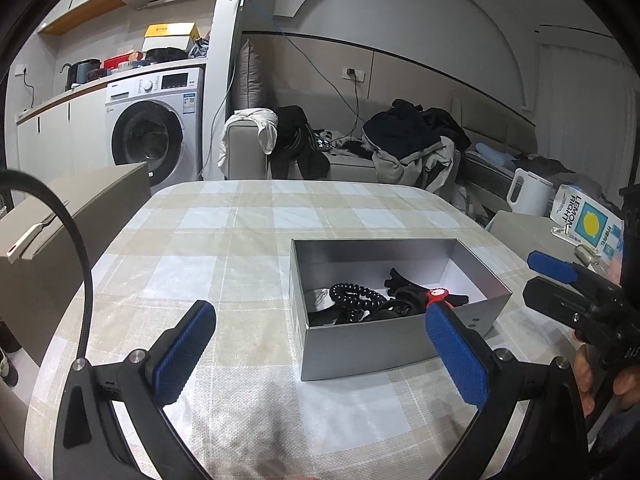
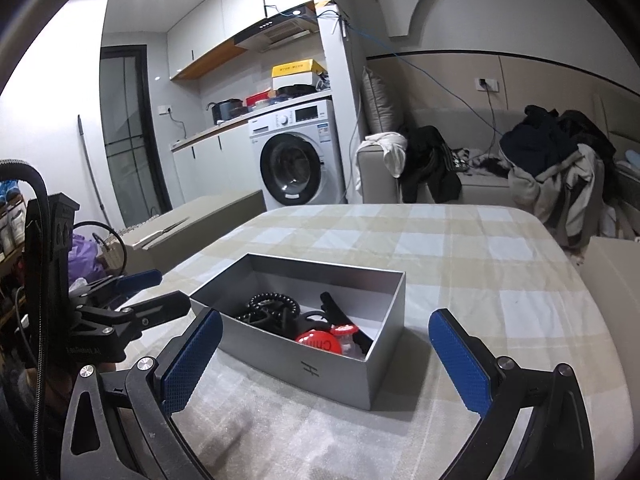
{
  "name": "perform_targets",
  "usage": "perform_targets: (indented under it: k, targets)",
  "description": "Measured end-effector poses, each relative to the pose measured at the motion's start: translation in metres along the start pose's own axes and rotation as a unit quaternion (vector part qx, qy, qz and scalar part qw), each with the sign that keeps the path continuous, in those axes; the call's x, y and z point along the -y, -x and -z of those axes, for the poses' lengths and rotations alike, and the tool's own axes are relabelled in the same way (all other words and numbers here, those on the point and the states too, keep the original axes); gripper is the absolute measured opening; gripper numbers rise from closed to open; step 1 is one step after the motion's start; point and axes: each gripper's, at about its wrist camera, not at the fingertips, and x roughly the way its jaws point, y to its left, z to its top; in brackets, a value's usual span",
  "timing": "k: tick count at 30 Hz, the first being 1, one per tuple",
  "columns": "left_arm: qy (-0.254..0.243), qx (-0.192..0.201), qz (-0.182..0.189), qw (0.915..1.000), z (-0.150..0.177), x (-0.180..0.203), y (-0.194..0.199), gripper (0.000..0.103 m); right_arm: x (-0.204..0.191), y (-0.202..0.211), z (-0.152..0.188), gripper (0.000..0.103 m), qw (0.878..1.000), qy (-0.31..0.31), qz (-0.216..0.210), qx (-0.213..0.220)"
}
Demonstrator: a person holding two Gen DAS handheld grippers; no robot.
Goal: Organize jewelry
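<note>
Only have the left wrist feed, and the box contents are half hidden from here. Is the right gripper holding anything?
Observer: No. The right gripper is wide open with nothing between its pads. The grey box sits on the table just ahead of it.
Operator: What's the red thing in the box? I only see a sliver.
Observer: It's a round red disc with white lettering, lying inside against the wall that faces the right camera.
Operator: Any marking on that wall?
Observer: Yes, a small dark logo on its outer face. It looks like a letter H.
</note>
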Motion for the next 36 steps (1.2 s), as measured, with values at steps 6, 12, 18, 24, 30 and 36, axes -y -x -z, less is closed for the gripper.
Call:
perform_targets:
  k: [6,12,18,24,30,36]
  targets:
    - [-0.005,0.003,-0.002,1.0000,0.0007,0.0022,0.0011,0.102,0.0025,0.0036,0.0003,0.103,1.000,-0.004,-0.009,0.005]
    - [-0.007,0.008,-0.003,0.9999,0.0018,0.0025,0.0033,0.102,0.0055,0.0062,-0.0001,0.103,1.000,-0.012,-0.009,0.014]
    - [-0.007,0.009,-0.004,0.9999,0.0014,0.0029,0.0037,0.102,0.0045,0.0055,-0.0005,0.103,1.000,-0.011,-0.006,0.016]
    - [-0.006,0.009,-0.002,0.9999,0.0010,0.0027,0.0035,0.102,0.0030,0.0077,-0.0003,0.103,1.000,-0.007,-0.007,0.020]
    - [-0.005,0.007,-0.003,1.0000,0.0005,0.0028,0.0029,0.102,0.0057,0.0086,-0.0002,0.103,1.000,-0.011,-0.009,0.019]
    - [-0.006,0.010,-0.004,0.9999,0.0006,0.0035,0.0038,0.102,0.0058,0.0091,-0.0004,0.103,1.000,-0.011,-0.010,0.020]
